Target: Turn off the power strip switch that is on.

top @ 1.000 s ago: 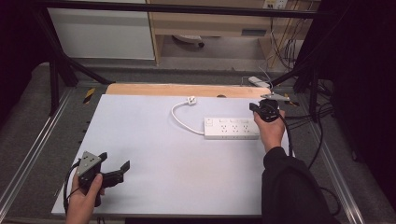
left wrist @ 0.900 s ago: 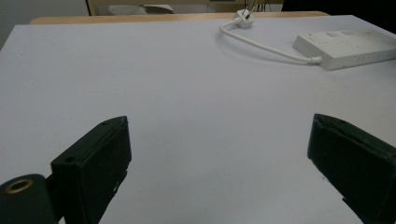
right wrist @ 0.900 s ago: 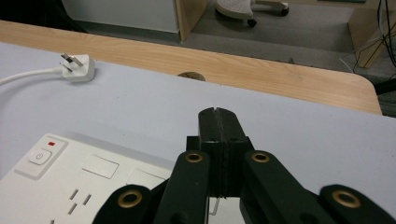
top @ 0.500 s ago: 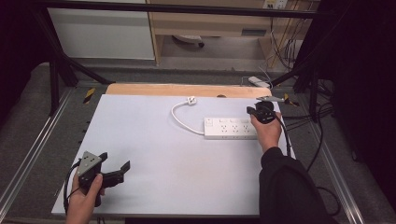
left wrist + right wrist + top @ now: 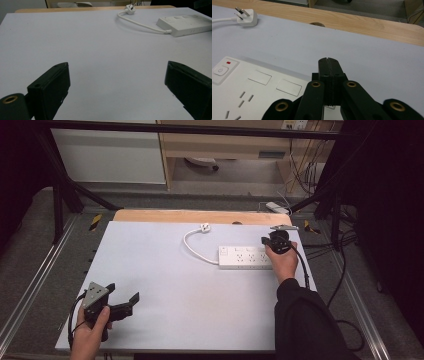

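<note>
A white power strip (image 5: 244,257) lies flat at the table's right, its switch end to the left. Its white cable (image 5: 192,246) curves back to a plug (image 5: 204,227) lying near the wooden far edge. My right gripper (image 5: 273,241) hovers over the strip's right end; in the right gripper view its jaws (image 5: 329,61) are pressed together with nothing between them, above the strip (image 5: 249,86). My left gripper (image 5: 122,294) rests near the front left corner, open wide, and its view looks past its tips (image 5: 117,66) across bare table to the strip (image 5: 185,23) and plug (image 5: 130,8).
The white tabletop (image 5: 165,270) ends in a wooden strip (image 5: 190,216) along the far side, which has a small round hole (image 5: 317,24). Metal rails run along both sides. Black cables (image 5: 345,270) hang off the right edge.
My right gripper has drifted left, from beside the strip's right end to over it. The left gripper has stayed put.
</note>
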Motion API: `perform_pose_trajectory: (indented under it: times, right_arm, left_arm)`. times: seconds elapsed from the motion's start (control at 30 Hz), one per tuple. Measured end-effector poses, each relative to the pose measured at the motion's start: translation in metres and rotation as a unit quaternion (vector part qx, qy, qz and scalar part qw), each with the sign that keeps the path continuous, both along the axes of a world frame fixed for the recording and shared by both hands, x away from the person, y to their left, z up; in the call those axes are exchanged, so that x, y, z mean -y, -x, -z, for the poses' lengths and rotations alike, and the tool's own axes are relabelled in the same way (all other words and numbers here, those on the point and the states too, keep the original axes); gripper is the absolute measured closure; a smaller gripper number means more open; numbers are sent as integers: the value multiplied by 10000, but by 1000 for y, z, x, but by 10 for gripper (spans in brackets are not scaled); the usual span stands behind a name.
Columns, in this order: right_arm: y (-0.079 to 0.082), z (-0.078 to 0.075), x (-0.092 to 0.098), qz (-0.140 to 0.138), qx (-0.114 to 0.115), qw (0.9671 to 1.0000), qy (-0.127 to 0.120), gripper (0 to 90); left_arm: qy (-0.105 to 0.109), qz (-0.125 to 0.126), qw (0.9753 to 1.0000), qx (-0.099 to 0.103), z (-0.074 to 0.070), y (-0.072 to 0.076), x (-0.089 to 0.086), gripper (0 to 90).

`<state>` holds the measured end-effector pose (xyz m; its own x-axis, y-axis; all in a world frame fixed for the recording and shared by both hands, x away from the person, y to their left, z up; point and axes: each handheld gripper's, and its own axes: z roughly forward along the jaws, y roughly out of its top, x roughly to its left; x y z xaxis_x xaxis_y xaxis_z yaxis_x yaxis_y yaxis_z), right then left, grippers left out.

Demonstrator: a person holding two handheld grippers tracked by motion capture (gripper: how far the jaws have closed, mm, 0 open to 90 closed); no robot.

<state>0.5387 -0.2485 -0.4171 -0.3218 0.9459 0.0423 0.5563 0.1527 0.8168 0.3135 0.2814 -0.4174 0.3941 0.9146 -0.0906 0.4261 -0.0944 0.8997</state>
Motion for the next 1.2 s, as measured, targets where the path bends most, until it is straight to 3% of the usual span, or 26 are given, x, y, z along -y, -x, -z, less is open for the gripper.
perform_pose_trajectory:
  times: [0.83, 1.2]
  right_arm:
    - [2, 21, 6, 199, -95, 9997, -131, 900]
    - [2, 22, 5, 185, -53, 9996, -212, 900]
  left_arm:
    - [-22, 8, 10000, 9, 0, 0, 1, 63]
    - [-84, 39, 10000, 12, 0, 0, 1, 63]
